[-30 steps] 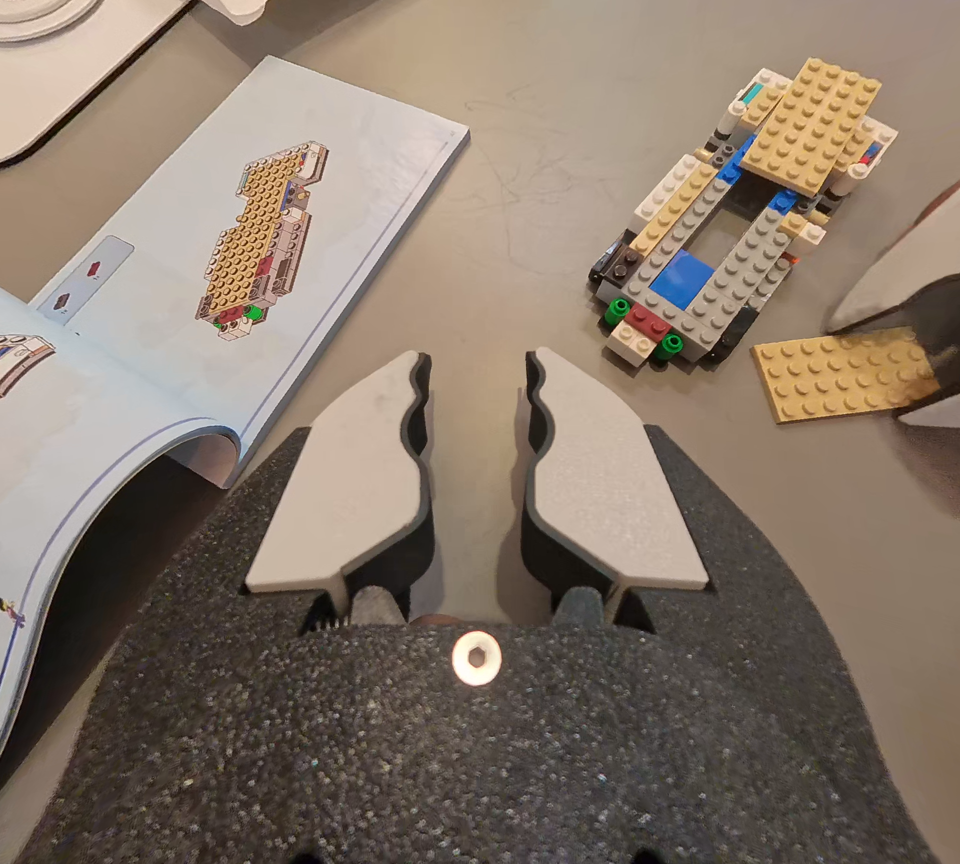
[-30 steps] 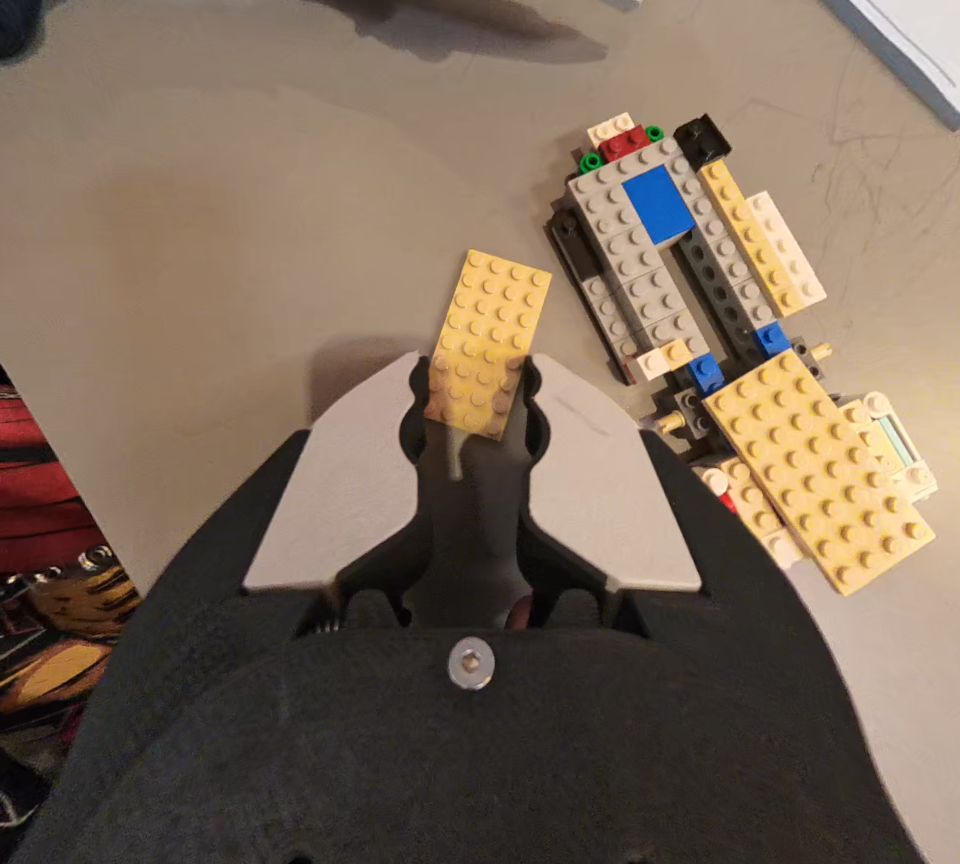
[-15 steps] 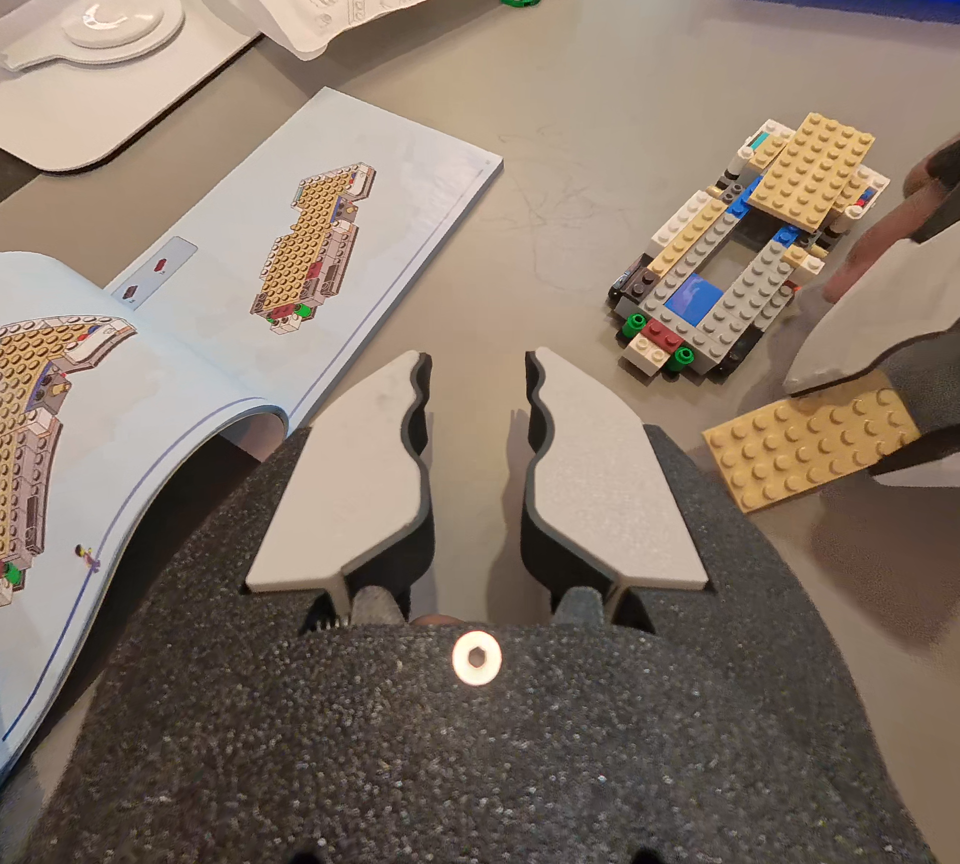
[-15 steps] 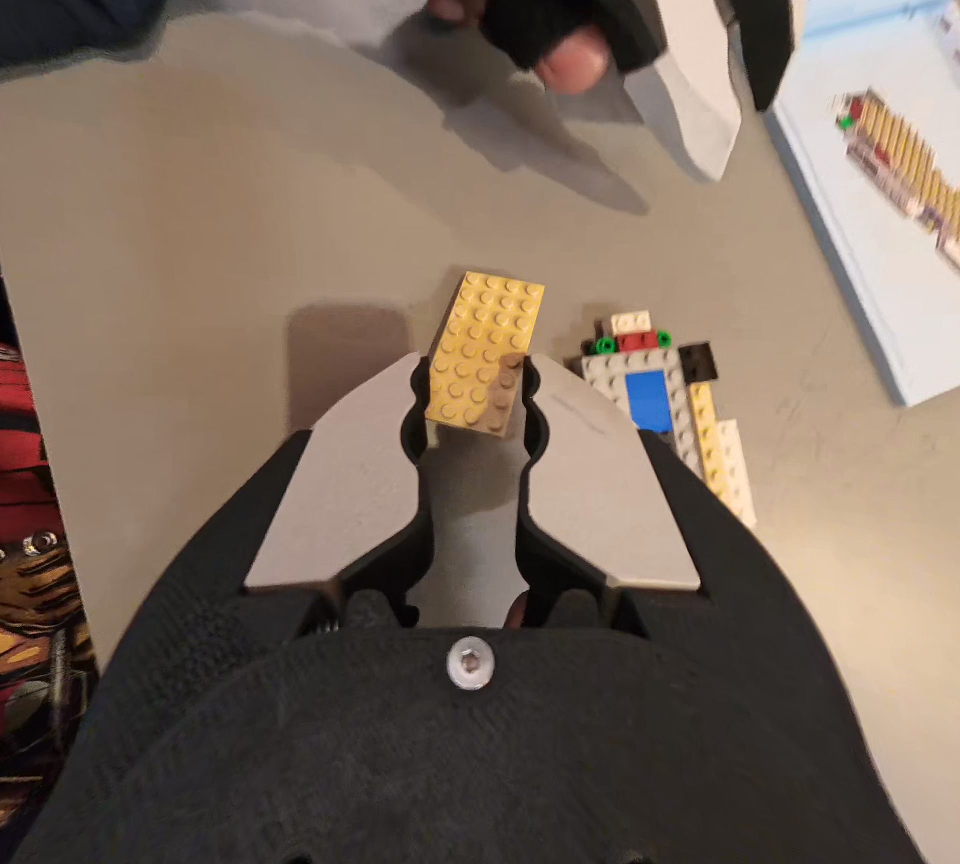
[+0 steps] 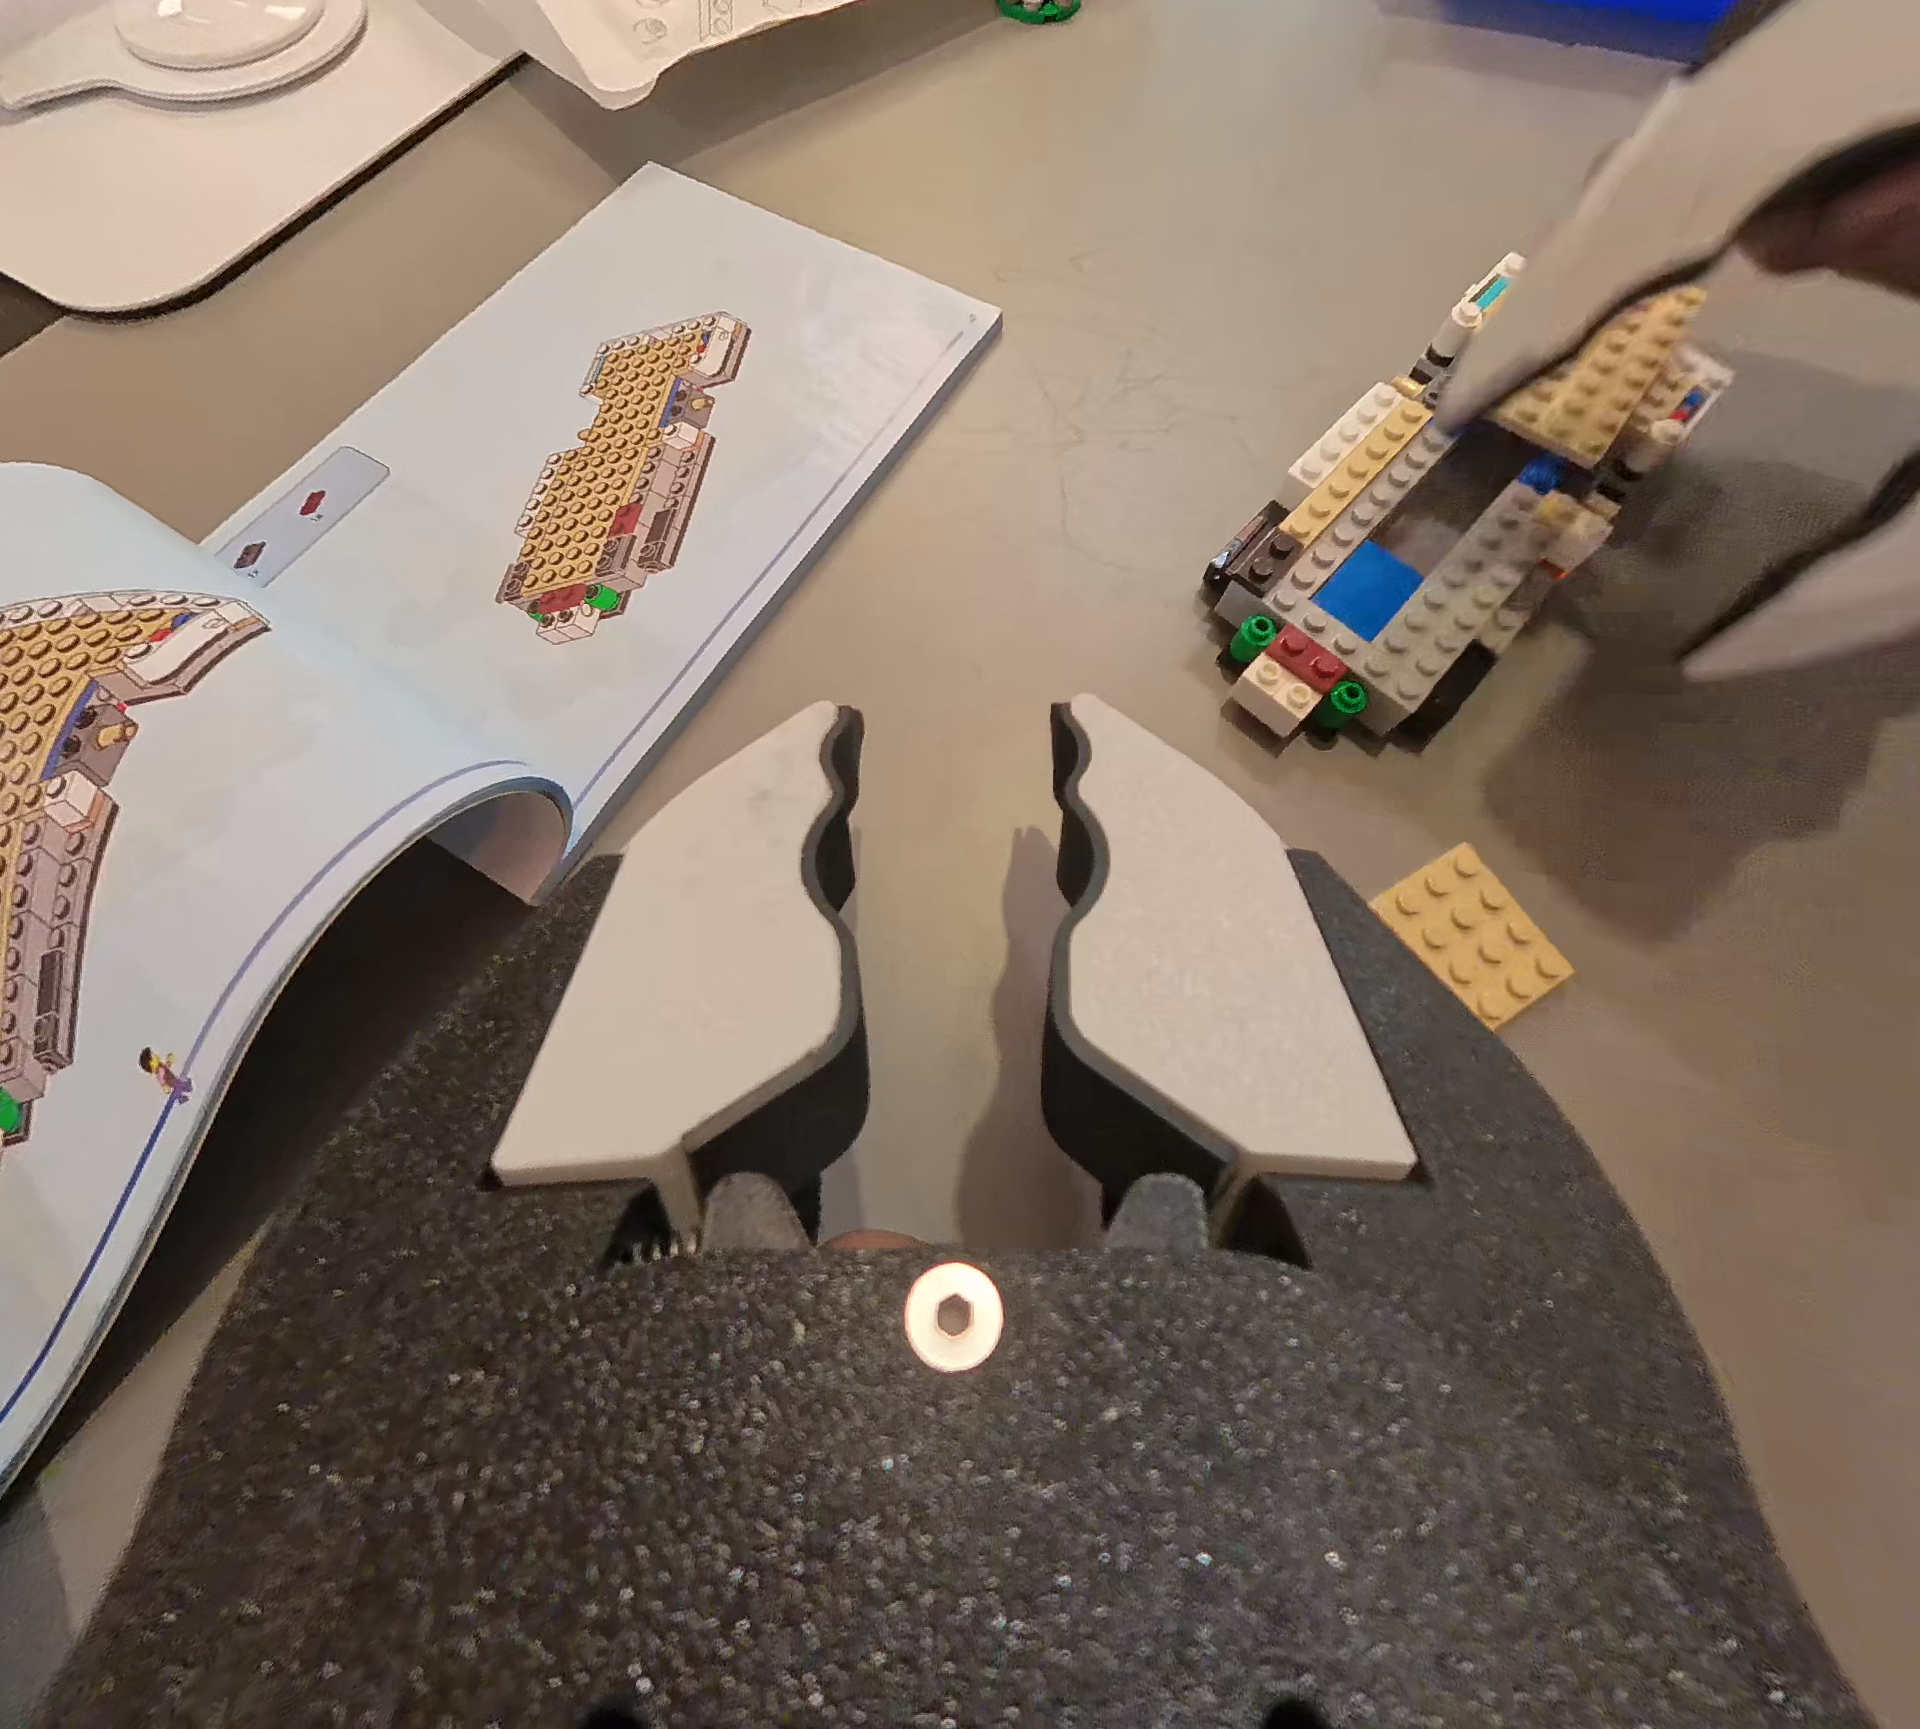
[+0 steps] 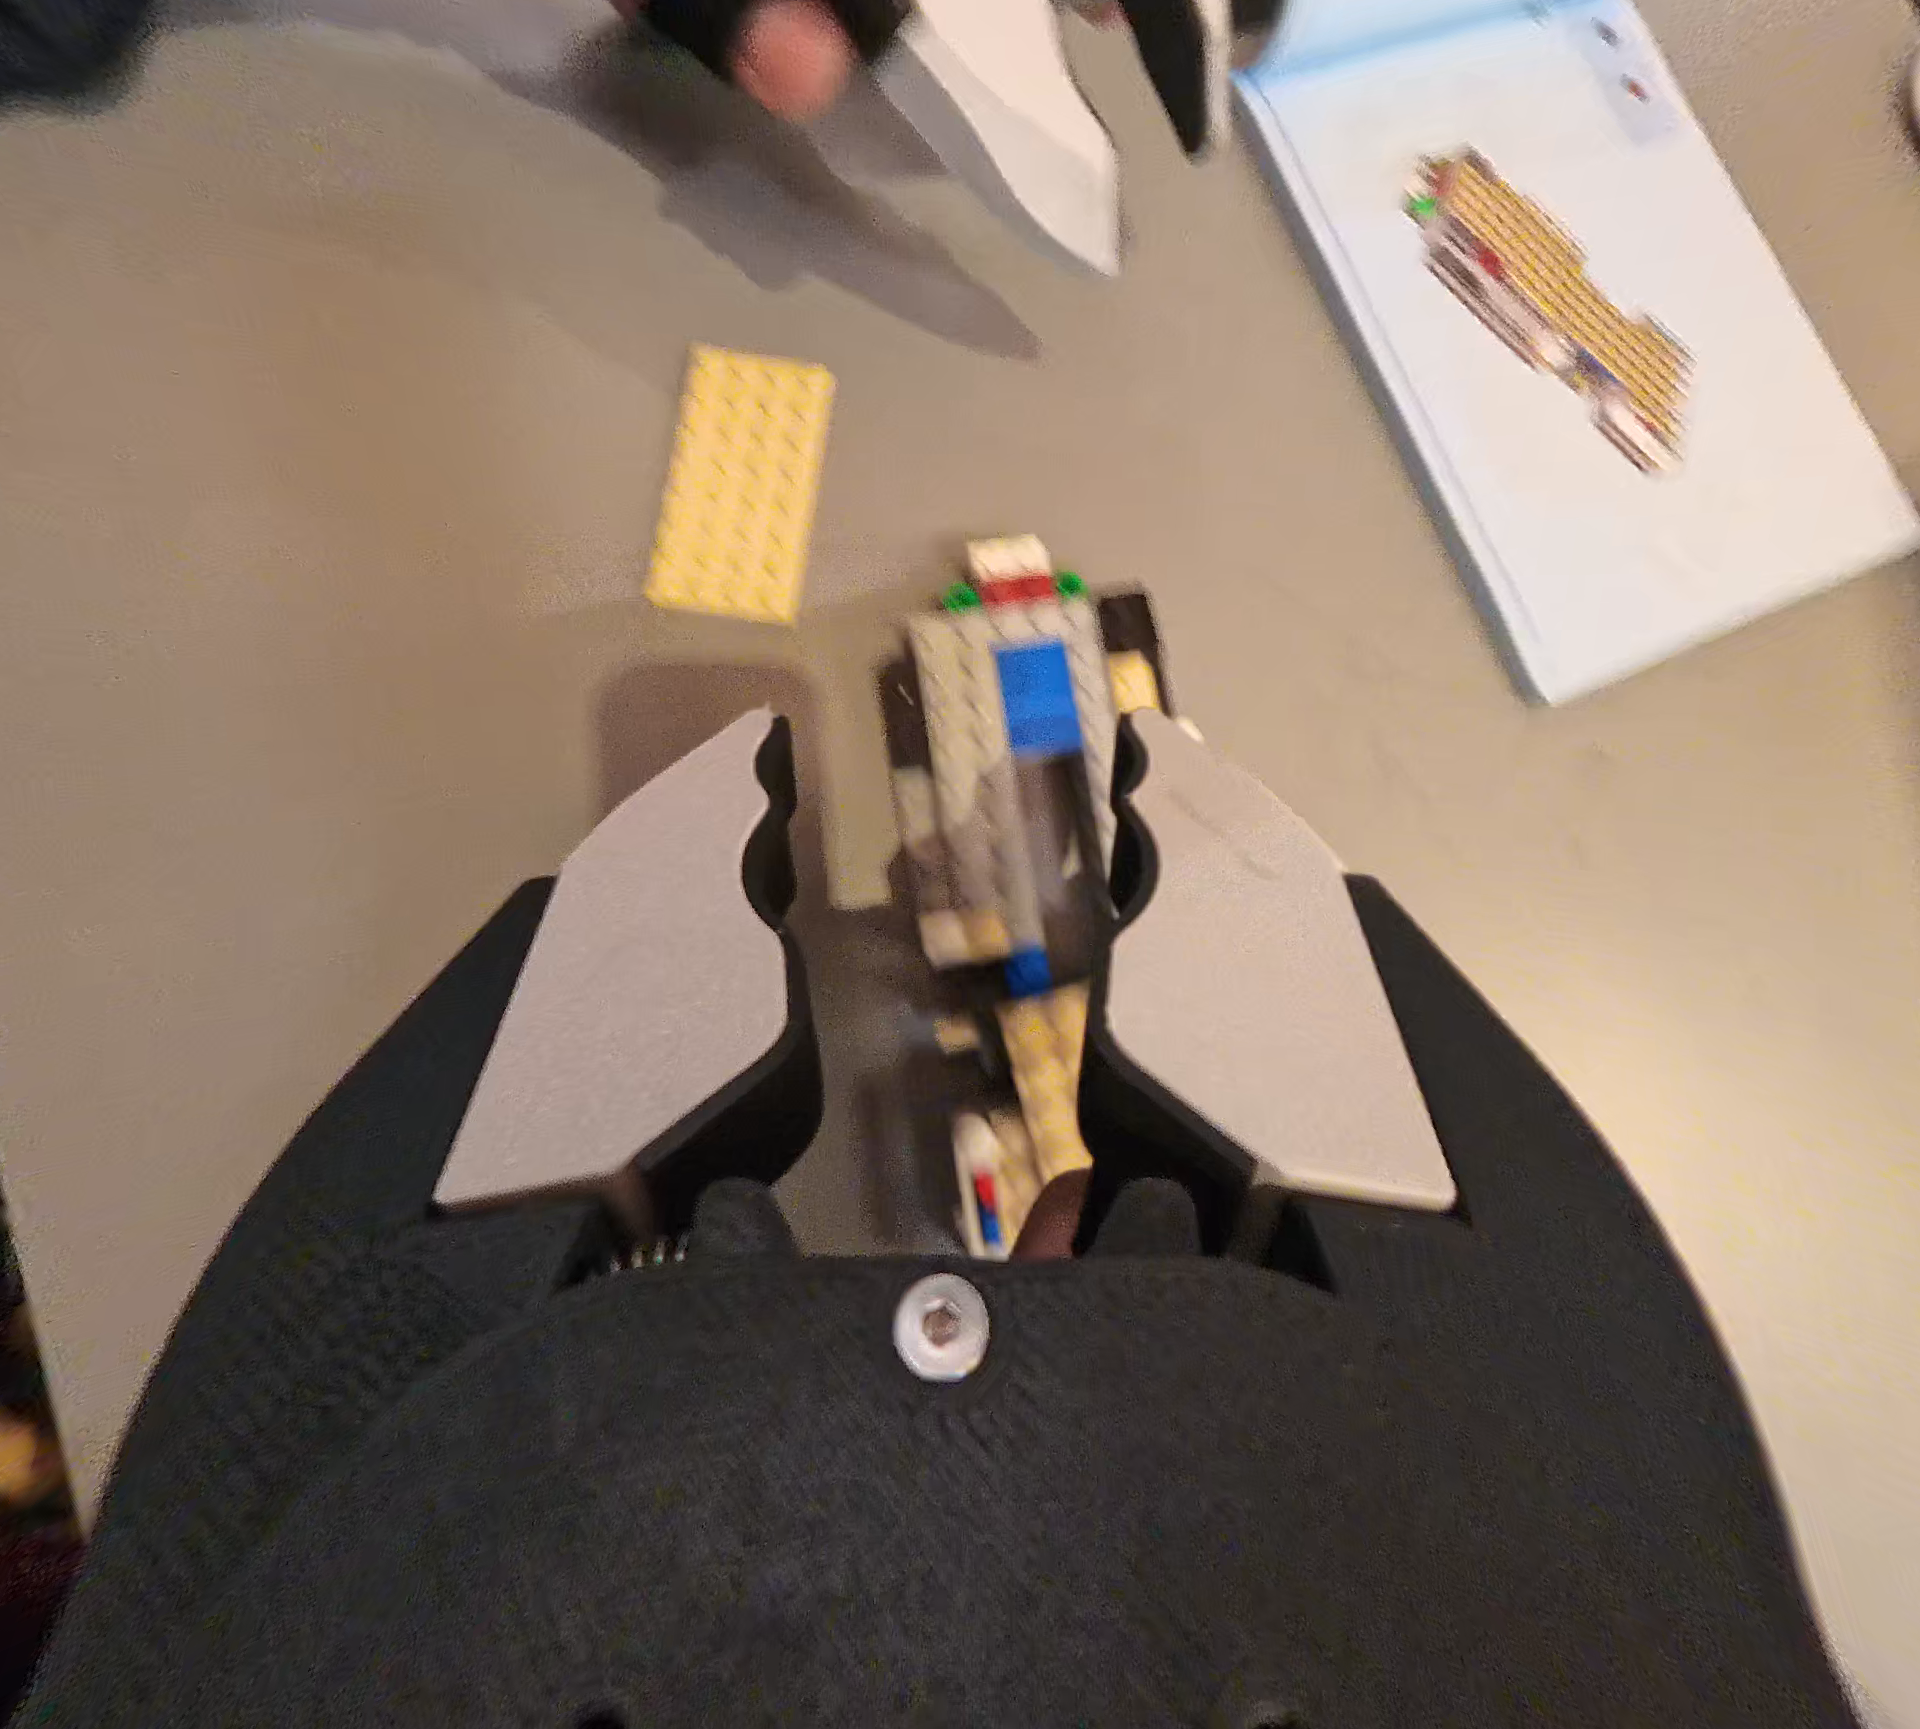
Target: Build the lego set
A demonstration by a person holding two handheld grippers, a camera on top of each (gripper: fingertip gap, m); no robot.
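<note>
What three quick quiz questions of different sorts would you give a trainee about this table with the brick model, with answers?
1. True or false: the tan plate lies flat on the table, in neither gripper.
2. Which gripper has its jaws on either side of the brick model? A left B right
3. Fill in: left of the model in the left wrist view lies an open ____.

Key: 1 true; 2 B; 3 booklet.

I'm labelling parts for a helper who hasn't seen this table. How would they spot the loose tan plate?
Start at the open instruction booklet, then cross the grey table to the half-built brick model. The tan plate lies flat just beside it, alone, joined to nothing, unlike the tan plates fixed on the model.
</note>
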